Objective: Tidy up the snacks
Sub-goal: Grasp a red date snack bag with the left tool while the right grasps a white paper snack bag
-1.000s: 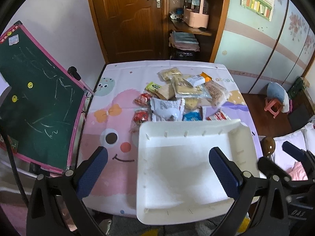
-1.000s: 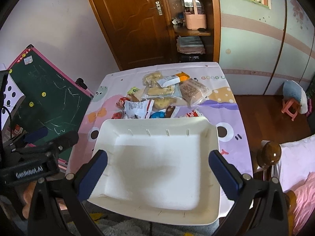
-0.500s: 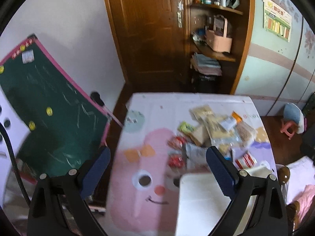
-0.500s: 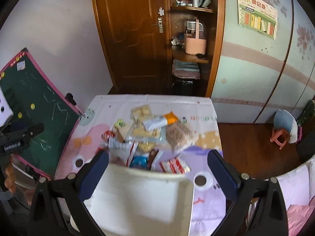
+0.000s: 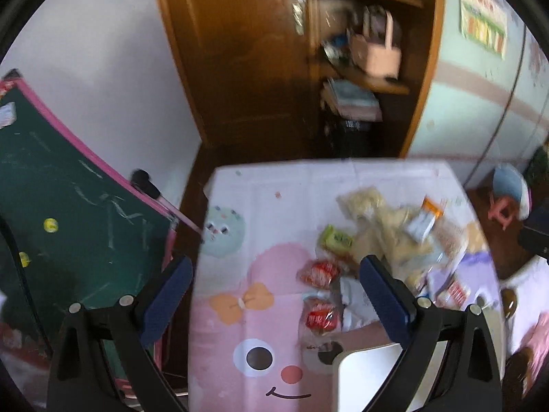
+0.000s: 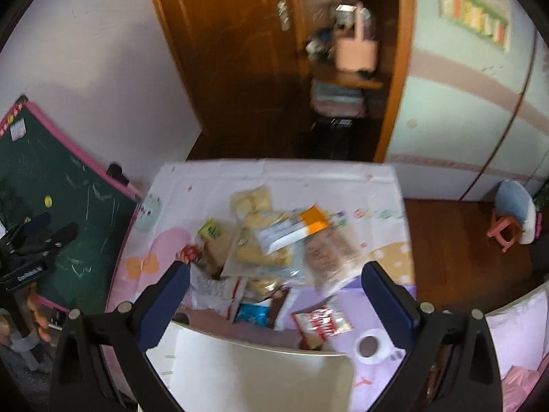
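Note:
A pile of snack packets (image 6: 271,247) lies on the cartoon tablecloth, with a red-white packet (image 6: 322,321) and a blue one (image 6: 252,312) at its near edge. It also shows in the left wrist view (image 5: 387,240), with two red packets (image 5: 320,317) on its left. A white tray (image 6: 247,374) stands at the table's near edge, its corner in the left wrist view (image 5: 367,381). My left gripper (image 5: 274,302) is open and empty above the table's left part. My right gripper (image 6: 274,302) is open and empty above the tray's far rim.
A green chalkboard (image 5: 58,213) with a pink frame leans at the table's left side. A wooden door and shelves (image 6: 343,55) stand behind the table. A small pink stool (image 6: 507,230) stands on the floor to the right. My left gripper shows at the right wrist view's left edge (image 6: 37,237).
Both grippers have lifted and pulled back and to the left. The tray now fills much less of both views and the pile sits nearer the centre. Both views are blurred by motion.

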`<state>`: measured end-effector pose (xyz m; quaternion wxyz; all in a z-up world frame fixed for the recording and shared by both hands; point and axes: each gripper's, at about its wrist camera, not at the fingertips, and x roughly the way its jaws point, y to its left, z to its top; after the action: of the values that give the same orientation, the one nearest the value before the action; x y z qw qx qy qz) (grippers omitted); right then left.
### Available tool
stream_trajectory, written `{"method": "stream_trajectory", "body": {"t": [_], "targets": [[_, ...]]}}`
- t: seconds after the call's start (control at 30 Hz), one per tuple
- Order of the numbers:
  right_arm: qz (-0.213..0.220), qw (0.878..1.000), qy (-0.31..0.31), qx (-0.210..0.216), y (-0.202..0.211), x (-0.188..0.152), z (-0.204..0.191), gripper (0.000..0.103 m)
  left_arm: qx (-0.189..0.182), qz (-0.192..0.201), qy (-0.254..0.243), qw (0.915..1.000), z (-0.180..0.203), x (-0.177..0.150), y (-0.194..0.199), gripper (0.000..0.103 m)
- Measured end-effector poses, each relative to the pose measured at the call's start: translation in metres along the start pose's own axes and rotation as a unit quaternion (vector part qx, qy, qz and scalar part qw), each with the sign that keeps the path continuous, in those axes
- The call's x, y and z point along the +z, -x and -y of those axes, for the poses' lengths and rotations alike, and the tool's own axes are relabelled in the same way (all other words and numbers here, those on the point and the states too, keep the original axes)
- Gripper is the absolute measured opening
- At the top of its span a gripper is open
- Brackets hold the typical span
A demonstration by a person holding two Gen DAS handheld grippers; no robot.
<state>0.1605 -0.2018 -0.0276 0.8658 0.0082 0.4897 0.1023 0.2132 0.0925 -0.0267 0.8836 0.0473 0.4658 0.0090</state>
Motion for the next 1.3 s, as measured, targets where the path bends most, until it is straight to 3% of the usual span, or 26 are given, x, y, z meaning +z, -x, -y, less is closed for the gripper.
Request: {"method": "stream_trajectory", "body": {"t": [0.17, 0.27, 0.37, 0.67, 0.8, 0.87, 0.93, 1.2, 1.23, 1.3], "targets": [[-0.074, 0.997, 0.012, 0.021, -0.087, -0.023, -0.035, 0.097, -0.027, -0.071, -0.044, 0.9961, 0.021, -0.035, -0.075, 0.098], [-0.121, 0.992, 0.004, 0.029, -0.131, -0.036, -0.047, 0.088, -0.036, -0.099, -0.045, 0.9934, 0.028, -0.057, -0.108, 0.098], [-0.157, 0.987, -0.009, 0.031, -0.166, -0.045, -0.057, 0.088, -0.039, -0.128, -0.034, 0.9905, 0.027, -0.071, -0.138, 0.098], [-0.202, 0.979, -0.008, 0.008, -0.223, -0.05, -0.086, 0.087, -0.062, -0.178, -0.002, 0.982, 0.016, -0.093, -0.184, 0.098], [-0.203, 0.979, -0.024, 0.024, -0.226, -0.052, -0.084, 0.087, -0.077, -0.181, 0.008, 0.9804, 0.017, -0.093, -0.188, 0.098], [-0.207, 0.976, -0.04, 0.051, -0.227, -0.053, -0.078, 0.069, -0.083, -0.184, 0.01, 0.9794, 0.018, -0.093, -0.189, 0.098], [-0.207, 0.975, -0.055, 0.061, -0.223, -0.053, -0.068, 0.063, -0.092, -0.19, 0.012, 0.9774, 0.021, -0.093, -0.191, 0.098], [-0.192, 0.977, -0.071, 0.061, -0.208, -0.054, -0.046, 0.059, -0.101, -0.225, 0.01, 0.9692, 0.038, -0.097, -0.206, 0.098], [-0.187, 0.978, -0.069, 0.062, -0.206, -0.053, -0.046, 0.059, -0.102, -0.228, 0.012, 0.9681, 0.038, -0.097, -0.209, 0.096], [-0.179, 0.979, -0.065, 0.069, -0.199, -0.052, -0.045, 0.059, -0.113, -0.234, 0.018, 0.9654, 0.042, -0.096, -0.212, 0.081]]}}
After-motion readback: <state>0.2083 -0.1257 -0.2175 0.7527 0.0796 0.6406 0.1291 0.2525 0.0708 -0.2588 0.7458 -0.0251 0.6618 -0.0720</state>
